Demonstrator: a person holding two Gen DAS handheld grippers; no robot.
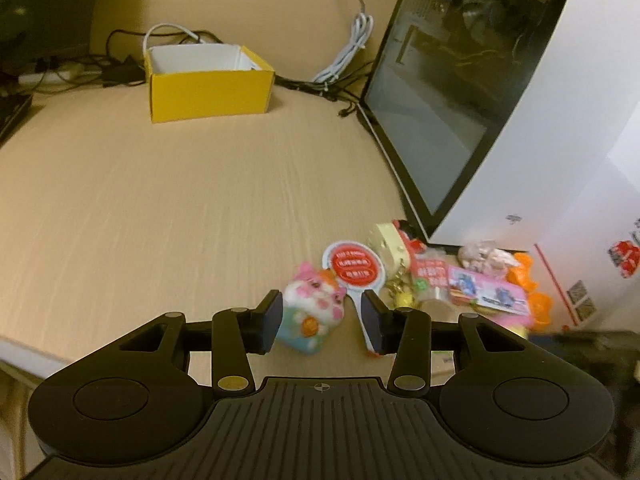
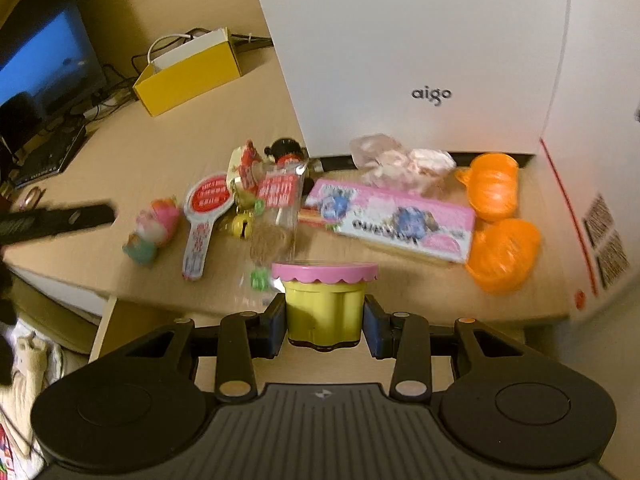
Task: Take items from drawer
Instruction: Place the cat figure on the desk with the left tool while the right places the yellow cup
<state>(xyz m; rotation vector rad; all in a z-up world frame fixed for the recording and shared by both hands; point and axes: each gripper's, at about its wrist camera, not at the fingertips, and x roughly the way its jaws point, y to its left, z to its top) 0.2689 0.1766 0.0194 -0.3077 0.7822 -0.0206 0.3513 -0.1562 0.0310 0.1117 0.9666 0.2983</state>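
My right gripper (image 2: 325, 326) is shut on a yellow tub with a pink scalloped lid (image 2: 324, 304), held upright just above the desk's near edge. My left gripper (image 1: 322, 320) is open above a pink and blue cat plush (image 1: 314, 312) that lies on the desk; its pads do not press on the plush. From the right wrist view the plush (image 2: 154, 226) lies free, with the left gripper a dark blur to its left. Beside the plush lies a red and white paddle sign (image 1: 354, 268). No drawer is in view.
A pile of small items covers the desk (image 1: 180, 200) by a white computer case (image 2: 400, 60): a pink flat box (image 2: 392, 216), two orange pumpkin shells (image 2: 504, 256), a clear bag (image 2: 276, 216), gold bells (image 2: 240, 226). A yellow open box (image 1: 208, 80) and cables sit farther back.
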